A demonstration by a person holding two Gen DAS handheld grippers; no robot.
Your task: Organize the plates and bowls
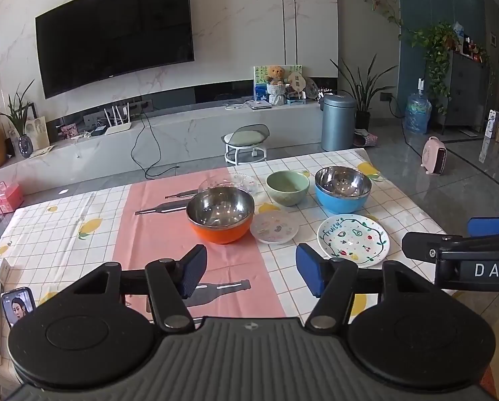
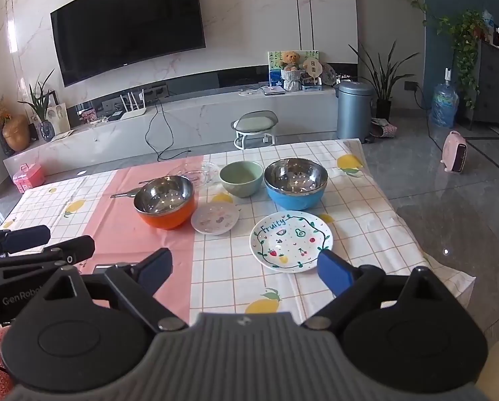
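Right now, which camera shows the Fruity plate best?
The right wrist view: the Fruity plate lies near centre, only its near rim behind a fingertip. The left wrist view shows it off right, whole but more foreshortened.

Left gripper (image 1: 251, 272): held level above near table edge, jaws spread wide, nothing between blue pads (image 1: 192, 274). Right gripper (image 2: 246, 272): alongside, same height, jaws likewise wide apart, empty. Each gripper's fingers seen at edge of other's view, apart, not touching.
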